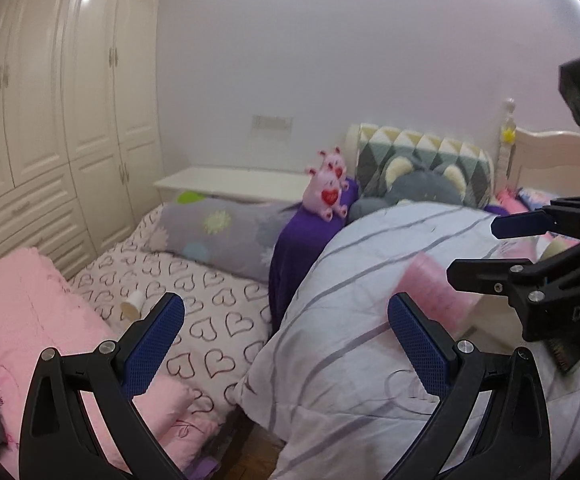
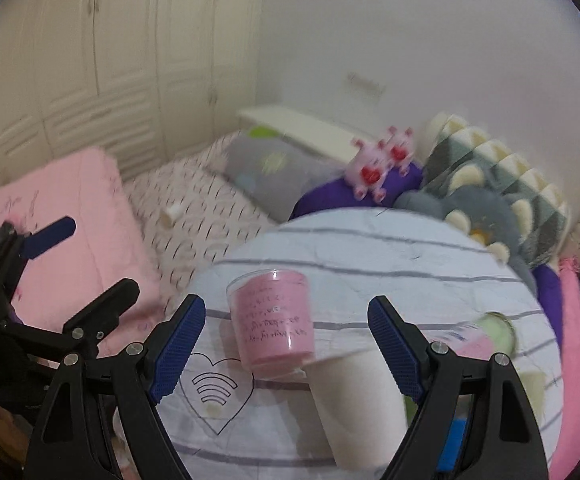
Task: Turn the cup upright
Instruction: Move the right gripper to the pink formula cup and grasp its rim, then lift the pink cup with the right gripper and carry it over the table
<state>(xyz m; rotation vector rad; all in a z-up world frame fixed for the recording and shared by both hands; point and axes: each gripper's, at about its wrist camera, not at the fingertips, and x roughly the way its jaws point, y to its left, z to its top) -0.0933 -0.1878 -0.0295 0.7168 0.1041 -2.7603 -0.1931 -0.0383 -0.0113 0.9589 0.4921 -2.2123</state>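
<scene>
A pink plastic cup [image 2: 274, 320] with dark writing stands upside down, wide rim down, on the striped white duvet [image 2: 369, 248]. My right gripper [image 2: 286, 344] is open, its blue pads either side of the cup and a little nearer than it. The cup shows blurred in the left wrist view [image 1: 433, 292], ahead of my open, empty left gripper [image 1: 286, 320]. The right gripper also appears there at the right edge [image 1: 473, 250], and the left gripper at the left of the right wrist view [image 2: 102, 256].
A white roll [image 2: 361, 404] lies just in front of the cup, a green-lidded bottle [image 2: 489, 332] to its right. A small paper cup [image 1: 132, 306] lies on the heart-print sheet. Pink quilt [image 1: 18, 320], pillows, plush toys [image 1: 327, 192] and wardrobe [image 1: 50, 120] surround.
</scene>
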